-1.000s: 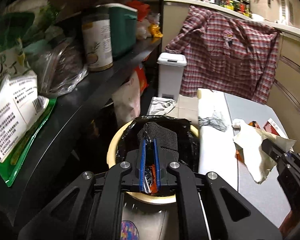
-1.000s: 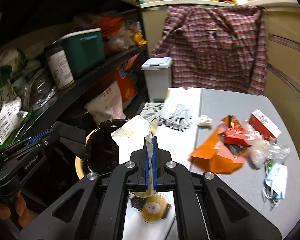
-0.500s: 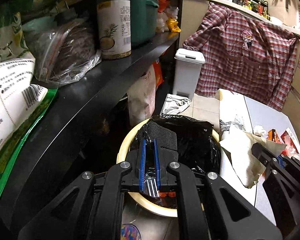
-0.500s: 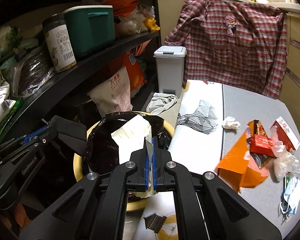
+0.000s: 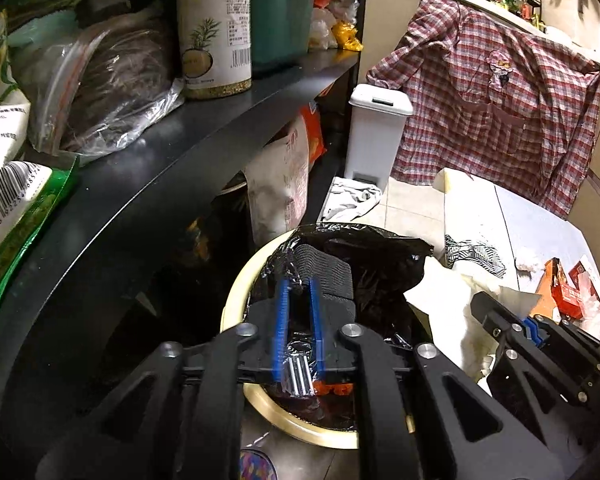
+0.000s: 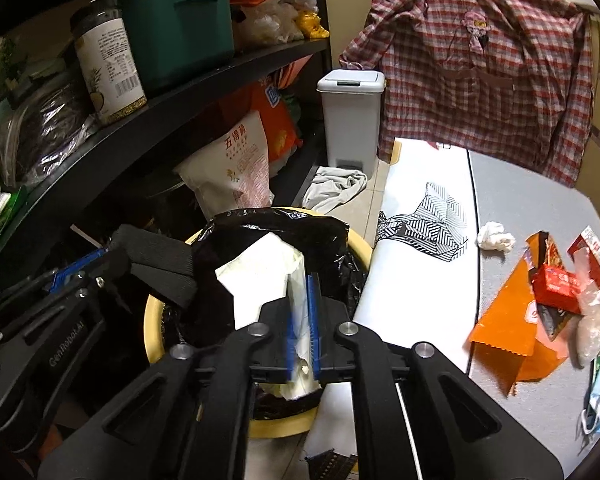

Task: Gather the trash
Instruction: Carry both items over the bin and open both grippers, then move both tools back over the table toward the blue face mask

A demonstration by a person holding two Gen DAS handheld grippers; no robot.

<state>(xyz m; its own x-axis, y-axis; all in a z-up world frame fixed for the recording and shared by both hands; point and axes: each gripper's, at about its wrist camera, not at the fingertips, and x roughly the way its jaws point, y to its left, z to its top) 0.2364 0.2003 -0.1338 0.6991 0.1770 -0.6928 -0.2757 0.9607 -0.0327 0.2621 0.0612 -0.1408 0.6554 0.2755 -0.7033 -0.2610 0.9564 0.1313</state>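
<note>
Both tongs hang over a round cream-rimmed bin (image 6: 364,248) lined with a black bag (image 6: 284,228), which stands on the floor between a dark shelf unit (image 5: 204,120) and the edge of the worktop (image 6: 532,208). The left tongs (image 5: 299,284) are opening above the bin's mouth: the blue-edged pads stand apart with only a crinkled bit of clear plastic wrapper (image 5: 298,376) showing low between them, and I cannot tell whether it touches either pad. The right tongs (image 6: 300,284) are also opening, with a crumpled piece of white paper (image 6: 268,276) between the pads; it sticks up and leftward out of the tips over the bag's opening and hangs out below the pads as well. The gap is narrow and the paper fills it, so it looks pinched there. From the left wrist view the right tongs come in at the right edge with the same white paper bunched ahead of them, just beside the bin's rim. More trash lies on the worktop well to the right: a white tissue ball (image 6: 496,236), an orange wrapper (image 6: 508,316), a small red box (image 6: 560,288) and clear plastic (image 6: 596,320). A plaid shirt (image 6: 480,64) hangs behind the worktop, and a small white pedal bin (image 6: 350,120) stands on the floor beyond.
</note>
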